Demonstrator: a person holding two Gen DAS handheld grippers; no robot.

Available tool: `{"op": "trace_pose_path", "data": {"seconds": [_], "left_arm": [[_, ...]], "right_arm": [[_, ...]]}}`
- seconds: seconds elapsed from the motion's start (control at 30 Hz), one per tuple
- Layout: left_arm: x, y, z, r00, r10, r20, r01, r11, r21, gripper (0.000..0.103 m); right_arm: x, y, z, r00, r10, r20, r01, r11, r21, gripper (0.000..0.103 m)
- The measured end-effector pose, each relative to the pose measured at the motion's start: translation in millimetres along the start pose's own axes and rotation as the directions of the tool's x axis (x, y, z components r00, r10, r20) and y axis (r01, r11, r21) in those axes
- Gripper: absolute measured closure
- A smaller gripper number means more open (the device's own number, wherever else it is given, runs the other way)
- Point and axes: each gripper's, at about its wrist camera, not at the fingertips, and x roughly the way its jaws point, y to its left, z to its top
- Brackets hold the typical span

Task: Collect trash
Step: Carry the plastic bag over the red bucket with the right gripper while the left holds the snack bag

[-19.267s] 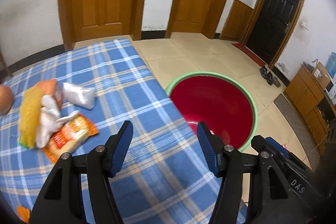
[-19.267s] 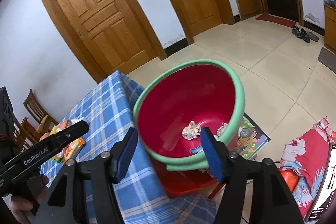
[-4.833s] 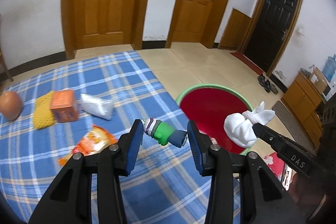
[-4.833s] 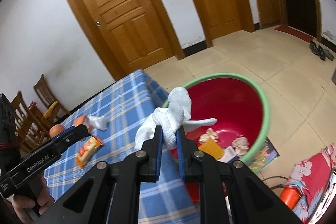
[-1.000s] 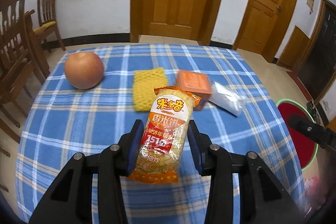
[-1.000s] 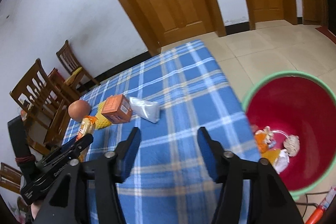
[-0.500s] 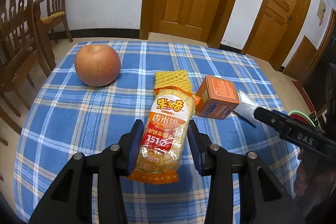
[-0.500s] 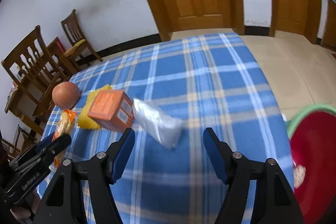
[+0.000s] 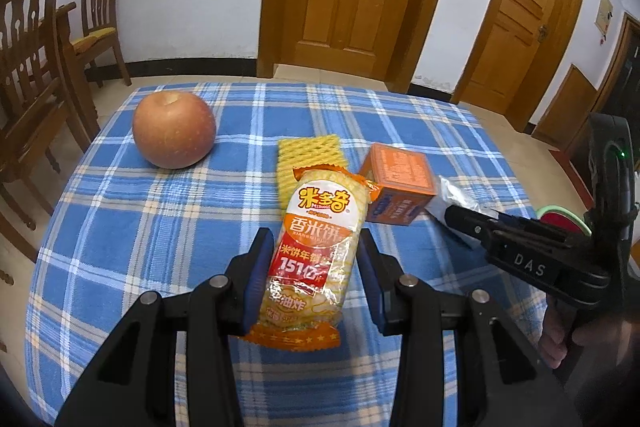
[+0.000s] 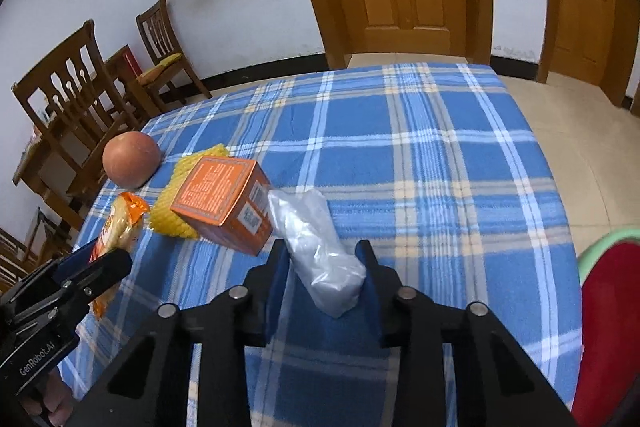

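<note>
Since half a second earlier the right tongs (image 10: 322, 281) had closed in on the clear plastic bag (image 10: 320, 253); it now sat between the spread fingers, not yet pinched as far as I could tell. Left tongs (image 9: 314, 281) hadn't shifted: they straddled the rice cracker packet (image 9: 316, 247), blue pads at or nearly at its sides. Couldn't tell if they were actually squeezing.

Positions: both items lay on the blue plaid bench (image 9: 160, 227). Cracker packet's long axis ran straight along the left tongs' line, near end between the fingers, far end overlapping the yellow foam fruit net (image 9: 310, 155). Bag's long axis ran away from the right tongs and slightly left, far end touching the orange carton (image 10: 224, 199). Apple (image 9: 174, 129) sat well apart, likely not trash.

Key relation: each tongs already had its own item centred and roughly axis-aligned, so the next move was probably just close and lift. The red basin with green rim (image 10: 608, 307) was off the bench's right edge, nearer the right hand.

Risk: the slick bag could slip, or drag the carton along.
</note>
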Motion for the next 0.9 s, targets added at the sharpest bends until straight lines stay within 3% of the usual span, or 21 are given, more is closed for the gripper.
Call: {"op": "trace_pose_path", "data": {"seconds": [0.5, 0.9], "left_arm": [[-15.5, -49.8, -2.7, 0.991, -0.128, -0.029, 0.130, 0.990, 0.061, 0.061], [-29.9, -117.0, -2.9, 0.972, -0.227, -0.055, 0.233, 0.959, 0.164, 0.061]], "right_arm": [[-78.4, -27.3, -42.8, 0.994, -0.035, 0.102, 0.019, 0.987, 0.158, 0.068], [-147.1, -77.7, -88.8, 0.973, -0.159, 0.166, 0.095, 0.936, 0.338, 0.068]]}}
